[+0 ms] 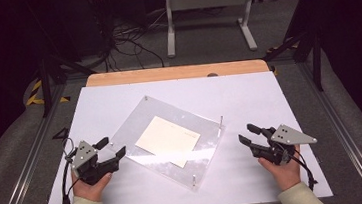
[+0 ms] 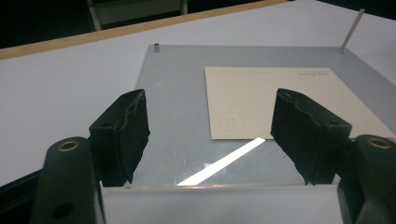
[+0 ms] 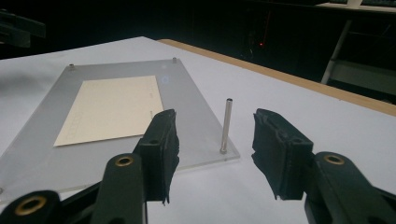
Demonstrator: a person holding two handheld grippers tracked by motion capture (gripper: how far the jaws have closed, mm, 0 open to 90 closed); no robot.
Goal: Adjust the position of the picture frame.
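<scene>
A clear acrylic plate (image 1: 136, 131) lies turned at an angle on the white table, with a cream card (image 1: 167, 140) on it. Thin metal pins stand at its corners; the tall pin (image 3: 227, 125) rises at the right corner, and a short stud (image 2: 157, 46) sits at a far corner. My left gripper (image 1: 112, 149) is open at the plate's left edge, its jaws spread over that edge (image 2: 210, 186). My right gripper (image 1: 249, 133) is open a little to the right of the plate, with the tall pin just ahead of its jaws. Both hold nothing.
The white table top (image 1: 248, 95) has a wooden strip (image 1: 176, 73) along its far edge. Beyond it are a white frame stand (image 1: 207, 9) and cables on the grey floor. Metal rails run down both sides of the table.
</scene>
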